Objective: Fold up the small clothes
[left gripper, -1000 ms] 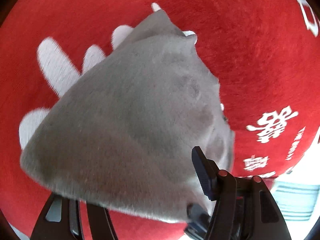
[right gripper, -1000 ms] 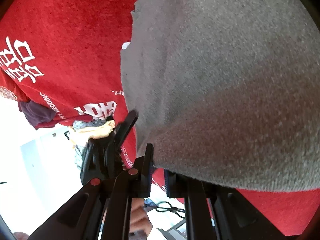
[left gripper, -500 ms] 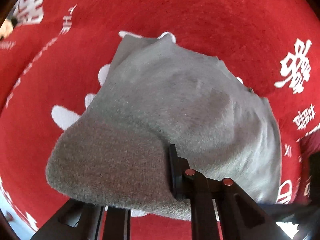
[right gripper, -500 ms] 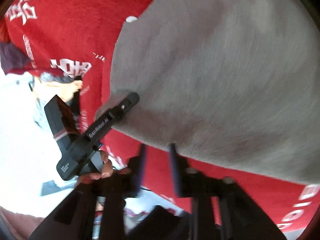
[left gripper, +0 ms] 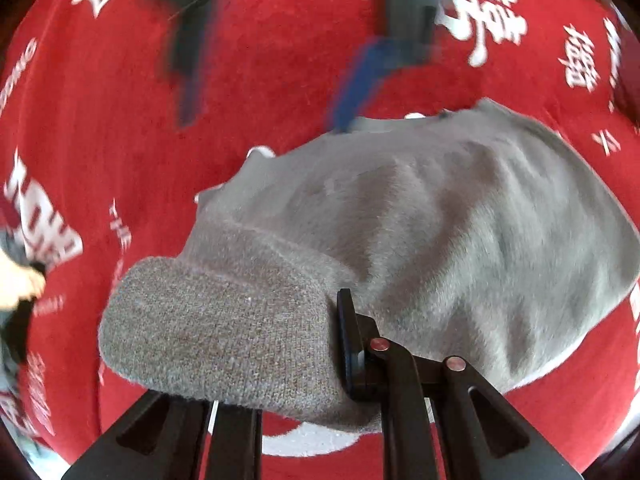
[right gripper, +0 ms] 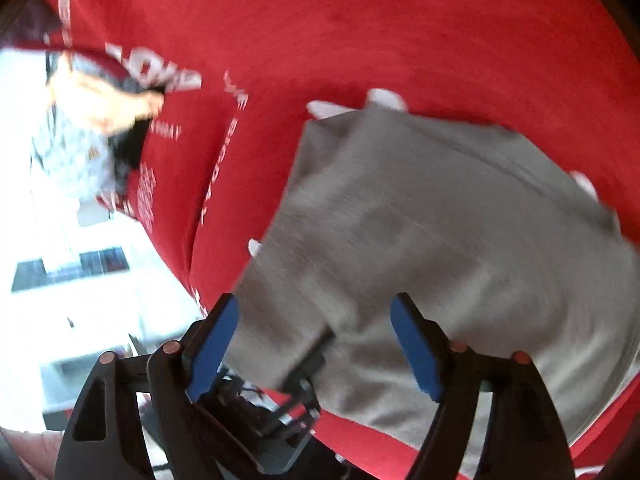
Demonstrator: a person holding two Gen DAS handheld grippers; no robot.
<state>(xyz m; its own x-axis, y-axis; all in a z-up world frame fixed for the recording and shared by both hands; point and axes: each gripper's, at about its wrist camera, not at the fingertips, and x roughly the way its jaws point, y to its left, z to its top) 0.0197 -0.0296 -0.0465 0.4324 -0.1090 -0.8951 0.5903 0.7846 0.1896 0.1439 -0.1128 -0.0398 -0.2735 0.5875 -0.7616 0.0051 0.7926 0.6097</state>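
A small grey knitted garment [left gripper: 460,240] lies on the red cloth, with its ribbed hem [left gripper: 224,328] lifted and draped over my left gripper [left gripper: 316,332]. That gripper is shut on the hem; one black finger [left gripper: 352,344] shows and the other is hidden under the knit. In the right wrist view my right gripper [right gripper: 314,320] hovers above the same garment [right gripper: 460,240]. Its jaws are opening, the blue pads [right gripper: 212,344] stand wide apart and press on nothing. The left wrist view shows the right gripper [left gripper: 272,80] as a blur beyond the garment's far edge.
A red tablecloth [left gripper: 280,20] with white characters covers the whole surface. Its edge [right gripper: 192,264] drops to a bright white floor at the left. A heap of yellow, grey and dark clothes [right gripper: 92,128] lies at the cloth's far left.
My right gripper let go of the garment's edge, opened wide and pulled back above it. My left gripper closed on the ribbed hem, rolled and lifted it.
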